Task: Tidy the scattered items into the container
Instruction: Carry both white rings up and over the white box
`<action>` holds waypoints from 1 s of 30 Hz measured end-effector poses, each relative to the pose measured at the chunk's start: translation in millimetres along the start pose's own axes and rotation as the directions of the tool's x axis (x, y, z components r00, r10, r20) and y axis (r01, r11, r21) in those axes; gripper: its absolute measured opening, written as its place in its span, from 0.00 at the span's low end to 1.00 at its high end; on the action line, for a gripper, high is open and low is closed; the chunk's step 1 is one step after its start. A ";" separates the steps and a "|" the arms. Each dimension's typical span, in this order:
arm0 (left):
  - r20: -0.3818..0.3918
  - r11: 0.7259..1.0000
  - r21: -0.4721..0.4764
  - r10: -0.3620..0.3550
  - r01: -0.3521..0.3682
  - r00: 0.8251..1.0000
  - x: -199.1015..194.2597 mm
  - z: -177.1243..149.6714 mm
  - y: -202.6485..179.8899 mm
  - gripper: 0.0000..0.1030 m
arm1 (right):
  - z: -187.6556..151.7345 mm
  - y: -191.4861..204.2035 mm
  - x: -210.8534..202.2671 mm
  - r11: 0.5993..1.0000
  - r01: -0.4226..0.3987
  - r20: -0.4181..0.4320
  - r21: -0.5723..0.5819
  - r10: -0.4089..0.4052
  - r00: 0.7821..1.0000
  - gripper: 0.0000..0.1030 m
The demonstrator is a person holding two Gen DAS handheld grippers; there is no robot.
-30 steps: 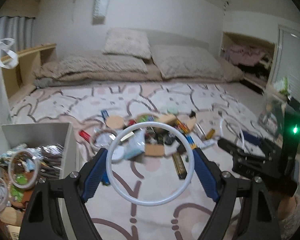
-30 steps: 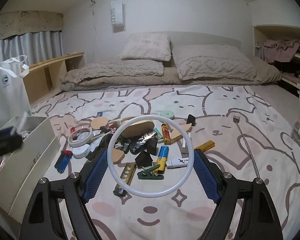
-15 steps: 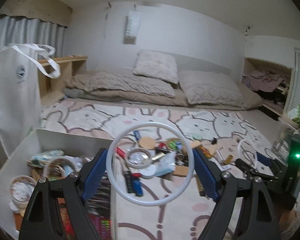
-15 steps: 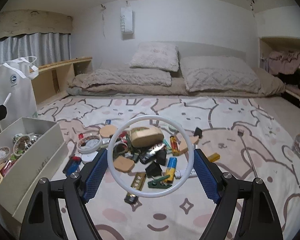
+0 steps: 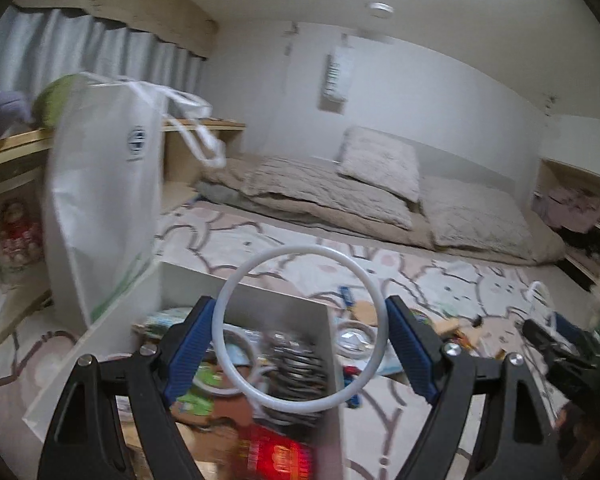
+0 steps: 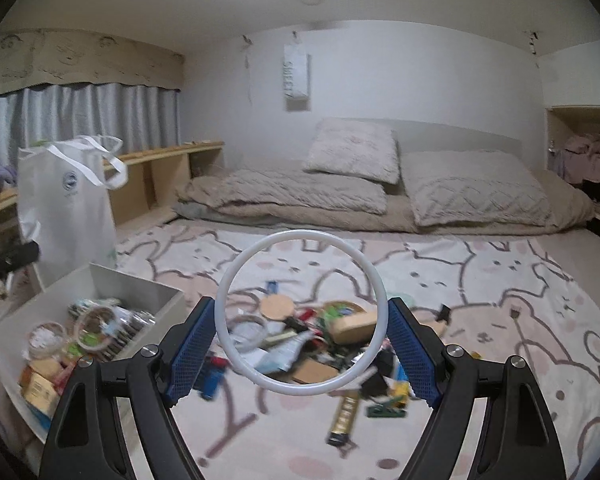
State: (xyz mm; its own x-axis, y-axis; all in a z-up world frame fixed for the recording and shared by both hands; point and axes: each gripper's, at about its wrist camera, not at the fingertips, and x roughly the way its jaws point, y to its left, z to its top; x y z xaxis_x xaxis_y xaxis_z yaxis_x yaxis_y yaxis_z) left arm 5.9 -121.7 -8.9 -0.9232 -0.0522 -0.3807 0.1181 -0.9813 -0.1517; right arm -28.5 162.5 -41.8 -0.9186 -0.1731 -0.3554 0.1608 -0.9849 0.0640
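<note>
A white open box (image 5: 100,320) holds several small items; it also shows at the left in the right wrist view (image 6: 140,284). My left gripper (image 5: 300,332) is open and empty, hovering over the box's right wall. My right gripper (image 6: 302,318) is open and empty above a pile of scattered items (image 6: 320,340) on the bunny-print bedspread: a cork disc (image 6: 277,305), a tan box (image 6: 352,326), a tape roll (image 6: 247,330), a gold stick (image 6: 345,416). The pile also shows in the left wrist view (image 5: 380,340), right of the box. The right gripper's body (image 5: 560,344) shows at the right edge.
A white tote bag (image 5: 104,184) stands behind the box, also in the right wrist view (image 6: 68,204). Pillows and a folded blanket (image 6: 300,192) lie at the bed's head. A wooden shelf (image 6: 156,160) runs along the left.
My left gripper has swung left from over the pile to above the box. My right gripper has risen and pulled back a little from the pile. Both stay open.
</note>
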 end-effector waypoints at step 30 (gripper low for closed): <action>-0.224 0.985 -0.049 0.152 -0.166 0.963 37.7 -21.8 99.5 0.82 | 25.1 149.2 -2.6 0.969 -0.201 -0.056 -0.142 0.195 0.979 0.82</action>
State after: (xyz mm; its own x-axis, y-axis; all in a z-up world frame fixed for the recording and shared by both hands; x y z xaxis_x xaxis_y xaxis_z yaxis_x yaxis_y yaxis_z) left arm -9.1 -217.2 -58.3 -0.7888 -0.1575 -0.5942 0.2877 -0.9488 -0.1304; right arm -11.2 16.0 -7.9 -0.8479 -0.3616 -0.3876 0.3918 -0.9201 0.0014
